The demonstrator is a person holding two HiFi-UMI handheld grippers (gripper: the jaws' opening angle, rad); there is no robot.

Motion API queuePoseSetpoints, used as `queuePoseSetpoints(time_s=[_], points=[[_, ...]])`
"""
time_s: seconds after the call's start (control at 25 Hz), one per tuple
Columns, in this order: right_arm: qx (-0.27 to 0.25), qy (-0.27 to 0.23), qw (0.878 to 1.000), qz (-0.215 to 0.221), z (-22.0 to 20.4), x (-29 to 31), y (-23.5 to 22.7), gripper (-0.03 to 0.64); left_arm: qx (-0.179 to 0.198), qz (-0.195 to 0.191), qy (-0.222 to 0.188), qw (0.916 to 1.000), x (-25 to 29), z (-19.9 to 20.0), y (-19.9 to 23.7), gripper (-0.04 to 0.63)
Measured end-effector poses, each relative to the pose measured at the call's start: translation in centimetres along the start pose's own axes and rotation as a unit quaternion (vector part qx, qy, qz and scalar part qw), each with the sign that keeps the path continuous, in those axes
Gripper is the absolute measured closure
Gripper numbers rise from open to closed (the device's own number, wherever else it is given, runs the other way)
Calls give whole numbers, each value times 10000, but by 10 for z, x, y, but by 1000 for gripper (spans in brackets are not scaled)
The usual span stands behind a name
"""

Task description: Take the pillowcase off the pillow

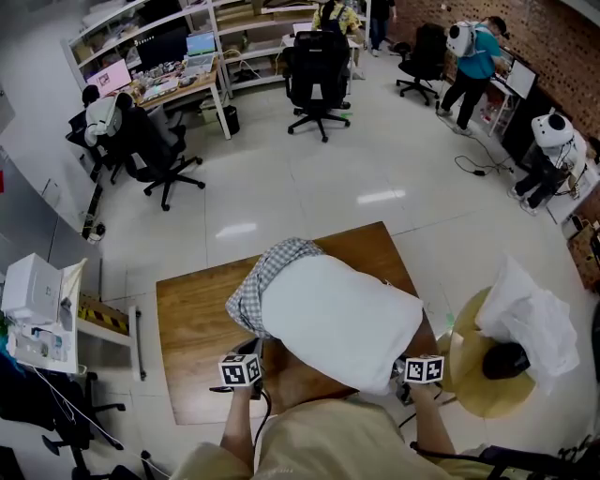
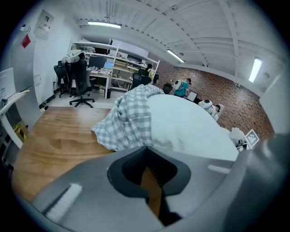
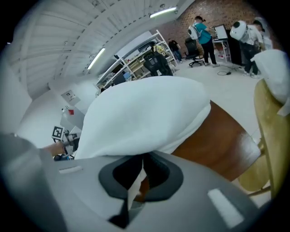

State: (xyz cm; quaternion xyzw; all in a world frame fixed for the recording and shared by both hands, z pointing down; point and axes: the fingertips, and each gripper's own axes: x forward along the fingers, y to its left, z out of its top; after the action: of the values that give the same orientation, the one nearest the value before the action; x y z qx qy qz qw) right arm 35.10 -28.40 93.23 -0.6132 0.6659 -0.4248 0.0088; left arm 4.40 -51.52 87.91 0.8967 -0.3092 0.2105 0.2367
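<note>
Shared office-cum-robotics lab.
Black swivel chairs, a computer desk with monitors, stocked shelves, a brick wall, white robot.

The person wears a khaki top. The left gripper and right gripper have grey shells with black ribbed pads. Each bears a white, black-patterned marker cube. A black cable hangs from the left one.

Two grippers: left gripper, right gripper; one pillow; one pillowcase; one table.
</note>
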Motion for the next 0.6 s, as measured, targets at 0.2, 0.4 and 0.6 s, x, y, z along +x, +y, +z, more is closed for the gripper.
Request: queuePoseSetpoints(time_s=[0.2,0.4,0.6], points=[[-198,406,9969,-640,-33,12,-34,487,39,44,-74,10000,-9,10,-6,595],[413,-256,9955,-818,-35,-36,-73,316,213,80,-188,9996,-16,16,-5,595],[179,-1957,9743,-1103,47,-106,-70,311,228,45,-511,9984,-34,46,-4,592]])
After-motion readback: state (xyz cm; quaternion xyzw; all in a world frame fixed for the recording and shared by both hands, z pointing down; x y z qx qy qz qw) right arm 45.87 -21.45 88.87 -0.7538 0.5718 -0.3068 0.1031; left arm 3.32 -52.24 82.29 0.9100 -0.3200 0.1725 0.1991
